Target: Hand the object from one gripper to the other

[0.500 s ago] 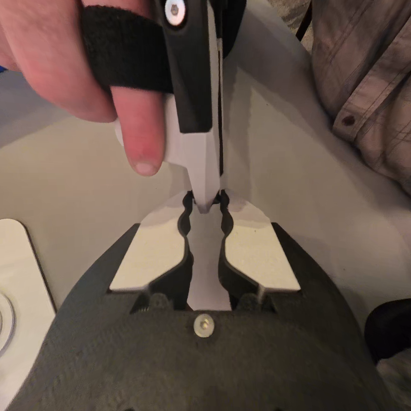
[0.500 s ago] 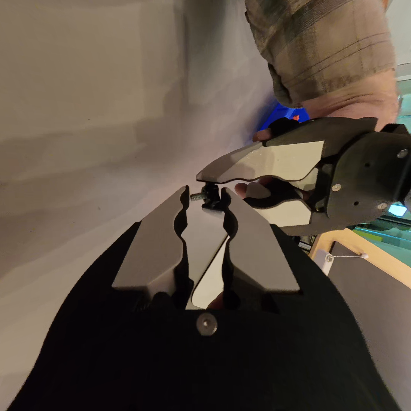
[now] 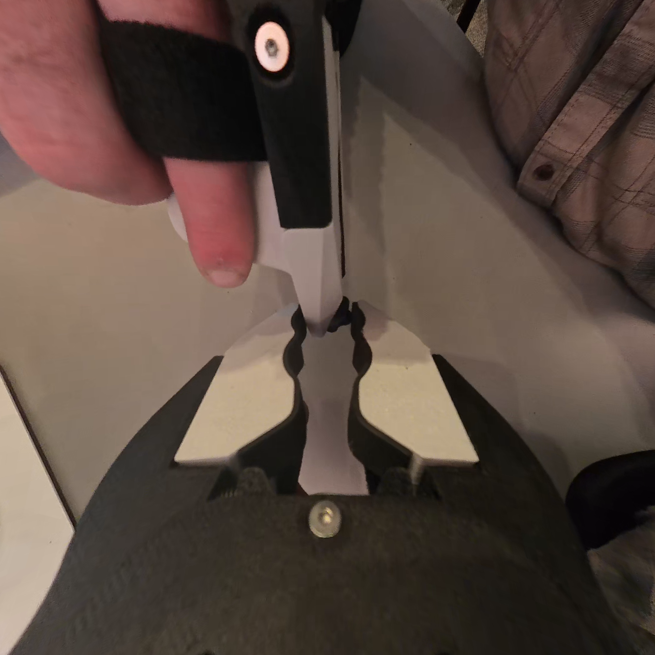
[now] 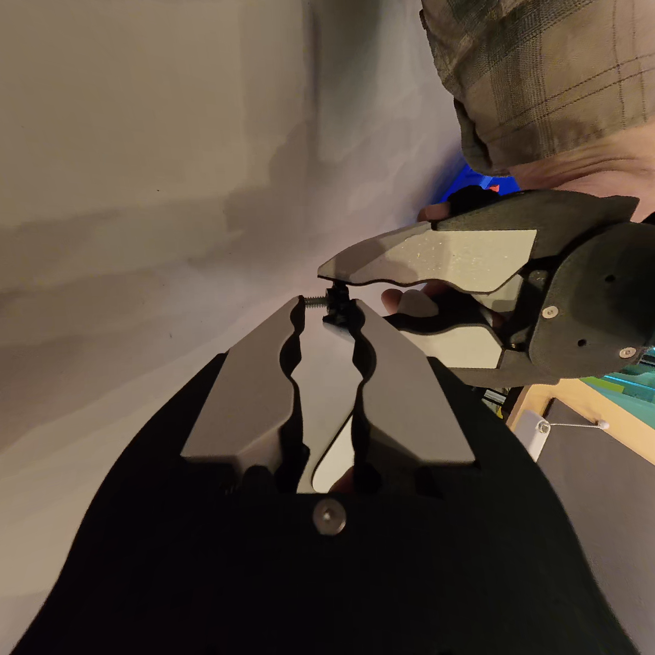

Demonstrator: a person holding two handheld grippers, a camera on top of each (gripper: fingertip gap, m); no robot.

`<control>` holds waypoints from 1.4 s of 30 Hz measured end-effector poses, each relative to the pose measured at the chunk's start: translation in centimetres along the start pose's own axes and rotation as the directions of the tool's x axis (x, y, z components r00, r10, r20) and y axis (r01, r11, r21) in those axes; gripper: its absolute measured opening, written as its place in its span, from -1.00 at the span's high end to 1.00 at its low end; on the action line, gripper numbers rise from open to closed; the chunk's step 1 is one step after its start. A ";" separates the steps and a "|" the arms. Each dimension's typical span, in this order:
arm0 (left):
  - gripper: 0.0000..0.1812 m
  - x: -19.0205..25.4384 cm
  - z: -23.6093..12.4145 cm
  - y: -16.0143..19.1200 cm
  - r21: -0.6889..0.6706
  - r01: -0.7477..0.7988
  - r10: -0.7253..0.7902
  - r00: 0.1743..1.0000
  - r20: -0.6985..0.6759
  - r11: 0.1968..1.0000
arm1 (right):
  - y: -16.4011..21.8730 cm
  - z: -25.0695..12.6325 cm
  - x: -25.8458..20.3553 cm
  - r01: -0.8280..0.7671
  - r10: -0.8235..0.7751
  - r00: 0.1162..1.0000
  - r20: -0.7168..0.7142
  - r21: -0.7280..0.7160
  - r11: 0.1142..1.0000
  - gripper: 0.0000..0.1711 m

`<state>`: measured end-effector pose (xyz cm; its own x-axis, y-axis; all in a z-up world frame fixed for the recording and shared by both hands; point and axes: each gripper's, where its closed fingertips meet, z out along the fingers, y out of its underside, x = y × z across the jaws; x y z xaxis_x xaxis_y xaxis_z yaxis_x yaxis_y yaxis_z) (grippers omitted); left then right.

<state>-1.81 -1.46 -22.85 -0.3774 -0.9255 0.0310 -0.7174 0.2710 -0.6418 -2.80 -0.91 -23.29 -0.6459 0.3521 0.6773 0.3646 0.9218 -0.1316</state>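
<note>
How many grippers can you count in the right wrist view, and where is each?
2. The right gripper fills the bottom centre; the left gripper reaches in from the right. Both meet at the black-headed screw. None seems hidden.

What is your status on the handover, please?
Right gripper shut on black thumbscrew. Left gripper tips bracket it, grip unconfirmed. Nothing in the way.

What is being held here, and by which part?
A black-knobbed screw: right gripper pinches it end to end; left gripper meets the knob, grip unclear.
</note>
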 end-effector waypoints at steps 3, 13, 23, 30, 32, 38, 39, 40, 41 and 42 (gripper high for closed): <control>0.74 -0.1 -0.3 -0.2 0.025 0.006 -0.006 1.000 -0.002 1.000 | 0.3 0.1 0.2 0.009 -0.009 1.000 -0.013 -0.017 1.000 0.68; 0.74 0.0 -0.2 -0.2 0.043 0.013 -0.012 1.000 -0.014 0.999 | -0.2 0.1 0.5 0.007 -0.007 1.000 -0.026 0.014 1.000 0.73; 0.66 -1.8 -1.4 -1.1 0.126 0.037 -0.048 0.995 0.084 0.991 | 1.3 -0.5 2.5 -0.047 0.046 0.993 -0.113 -0.003 0.999 0.74; 0.46 -6.9 -6.6 -4.0 0.440 0.054 -0.207 0.929 0.308 0.896 | 5.1 -4.2 9.3 -0.161 0.159 0.862 -0.482 0.036 0.986 0.74; 0.46 -8.0 -8.3 -4.9 0.563 0.050 -0.273 0.908 0.319 0.825 | 6.2 -5.9 11.4 -0.179 0.173 0.769 -0.615 0.053 0.982 0.74; 0.72 -9.8 -12.0 -6.3 0.819 0.049 -0.425 0.871 0.245 0.572 | 8.1 -8.5 13.6 -0.199 0.182 0.589 -0.787 0.078 0.977 0.74; 0.75 -10.0 -12.3 -6.3 0.836 0.051 -0.440 0.867 0.234 0.547 | 8.1 -8.6 13.6 -0.199 0.182 0.579 -0.795 0.079 0.977 0.74; 0.78 -10.0 -12.2 -6.3 0.841 0.056 -0.439 0.870 0.224 0.538 | 8.2 -8.6 13.7 -0.200 0.182 0.569 -0.802 0.080 0.977 0.74; 0.79 -10.0 -12.1 -6.3 0.840 0.056 -0.440 0.870 0.225 0.540 | 8.3 -8.8 13.8 -0.203 0.183 0.555 -0.811 0.081 0.976 0.75; 0.82 -10.1 -12.1 -6.3 0.838 0.048 -0.440 0.867 0.235 0.543 | 8.4 -8.9 13.9 -0.207 0.184 0.548 -0.816 0.081 0.975 0.75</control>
<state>-0.53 9.33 -9.86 0.1263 -0.9836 0.1291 0.0832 -0.1192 -0.9894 -2.78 10.28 -8.56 0.2607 0.2306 0.9375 0.4345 0.8391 -0.3273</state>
